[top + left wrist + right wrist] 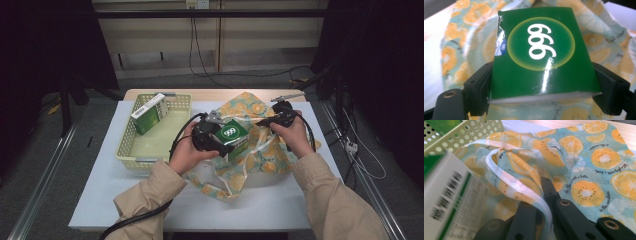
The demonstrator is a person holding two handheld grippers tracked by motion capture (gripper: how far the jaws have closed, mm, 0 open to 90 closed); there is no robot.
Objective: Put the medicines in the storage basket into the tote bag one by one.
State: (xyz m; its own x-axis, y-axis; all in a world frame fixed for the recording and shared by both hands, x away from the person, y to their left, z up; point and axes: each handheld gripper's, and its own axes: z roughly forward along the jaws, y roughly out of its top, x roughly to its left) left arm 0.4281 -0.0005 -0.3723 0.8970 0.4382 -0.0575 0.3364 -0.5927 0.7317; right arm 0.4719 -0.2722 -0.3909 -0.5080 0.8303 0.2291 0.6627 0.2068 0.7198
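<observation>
Green box being held over the fruit-print bag

The left gripper is clamping the green box by its two sides, holding it just above the orange-patterned bag that is lying on the desk. The right gripper is pinching the bag's white edge strip, its jaws pressed together on it and lifting the rim near the box. A pale yellow basket is sitting at the desk's left side, carrying another green box.

Glossy green box marked 999 tilts over the orange-print bag.
</observation>
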